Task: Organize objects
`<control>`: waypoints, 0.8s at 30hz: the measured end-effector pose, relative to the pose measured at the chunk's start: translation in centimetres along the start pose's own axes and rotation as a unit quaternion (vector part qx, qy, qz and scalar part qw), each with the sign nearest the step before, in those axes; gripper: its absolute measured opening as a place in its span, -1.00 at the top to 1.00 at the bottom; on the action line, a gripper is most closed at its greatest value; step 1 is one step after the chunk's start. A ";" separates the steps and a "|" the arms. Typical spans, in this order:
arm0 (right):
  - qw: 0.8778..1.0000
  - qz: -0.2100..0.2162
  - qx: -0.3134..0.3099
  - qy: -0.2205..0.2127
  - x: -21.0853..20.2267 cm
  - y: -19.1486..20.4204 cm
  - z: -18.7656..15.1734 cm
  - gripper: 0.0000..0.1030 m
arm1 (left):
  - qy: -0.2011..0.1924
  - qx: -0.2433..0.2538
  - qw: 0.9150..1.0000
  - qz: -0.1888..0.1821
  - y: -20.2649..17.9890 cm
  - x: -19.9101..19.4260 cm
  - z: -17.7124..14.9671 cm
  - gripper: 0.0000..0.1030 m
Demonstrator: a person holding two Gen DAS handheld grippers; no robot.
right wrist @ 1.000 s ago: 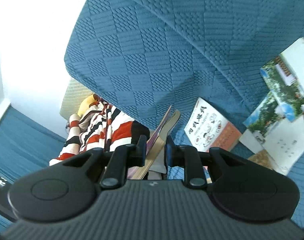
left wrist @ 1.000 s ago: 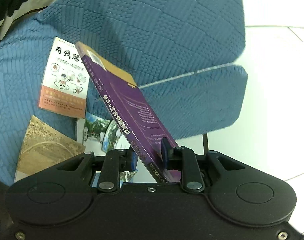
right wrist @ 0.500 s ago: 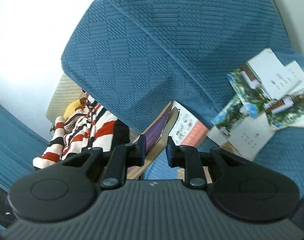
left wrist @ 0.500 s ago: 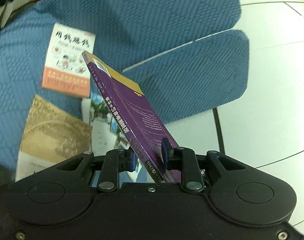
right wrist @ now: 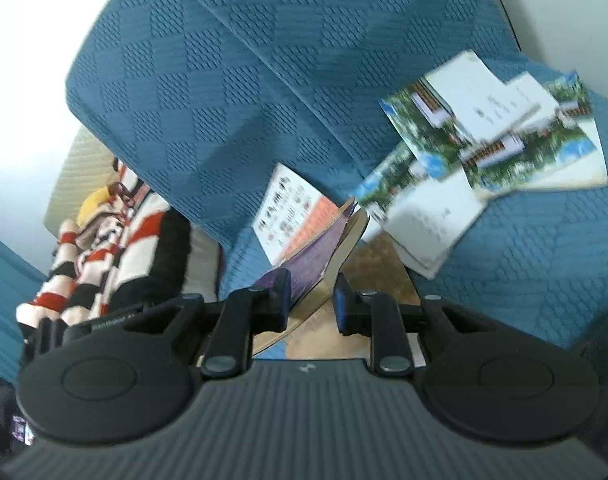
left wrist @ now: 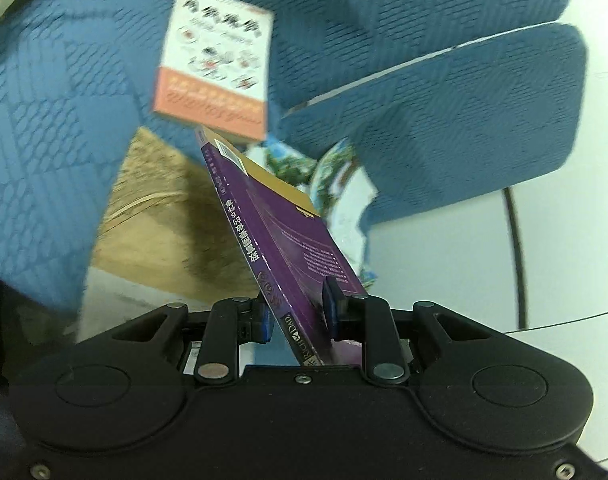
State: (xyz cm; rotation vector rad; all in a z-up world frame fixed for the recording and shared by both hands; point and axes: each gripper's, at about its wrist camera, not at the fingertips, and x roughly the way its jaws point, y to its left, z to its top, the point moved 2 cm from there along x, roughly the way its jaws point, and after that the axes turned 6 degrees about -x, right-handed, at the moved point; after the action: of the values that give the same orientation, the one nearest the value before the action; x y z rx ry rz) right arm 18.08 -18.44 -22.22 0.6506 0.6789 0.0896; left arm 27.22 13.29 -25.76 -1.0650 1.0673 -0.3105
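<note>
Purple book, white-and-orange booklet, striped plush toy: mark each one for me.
purple book (left wrist: 299, 240), left wrist view, on its purple cover.
white-and-orange booklet (left wrist: 215, 68), left wrist view, on its front cover.
striped plush toy (right wrist: 115, 248), right wrist view, on its striped body.

The left claw (left wrist: 295, 316) is showing a smooth matte-black body with two round raised discs, silver pivot rivets, a small centre screw and blue finger pads (left wrist: 330, 308). The right claw (right wrist: 312, 300) is wearing a ribbed dark-grey shell, black linkage arms and matching discs.
</note>
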 end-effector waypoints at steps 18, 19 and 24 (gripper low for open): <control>0.998 -0.034 0.017 0.055 2.2 -3.4 -5.7 0.52 | 0.030 0.014 0.996 0.084 4.6 2.5 -1.4 0.43; 0.997 -0.036 0.019 0.060 2.3 -3.6 -6.1 0.52 | 0.031 0.017 0.995 0.091 4.8 2.5 -1.6 0.40; 0.995 -0.051 0.020 0.085 3.2 -4.4 -7.4 0.51 | 0.044 0.027 0.989 0.137 5.5 3.5 -2.0 0.30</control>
State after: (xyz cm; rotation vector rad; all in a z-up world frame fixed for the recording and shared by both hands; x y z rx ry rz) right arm 15.50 -17.19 -30.95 0.6500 0.8788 0.0363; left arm 25.88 12.59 -32.35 -0.8497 1.2603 -0.1656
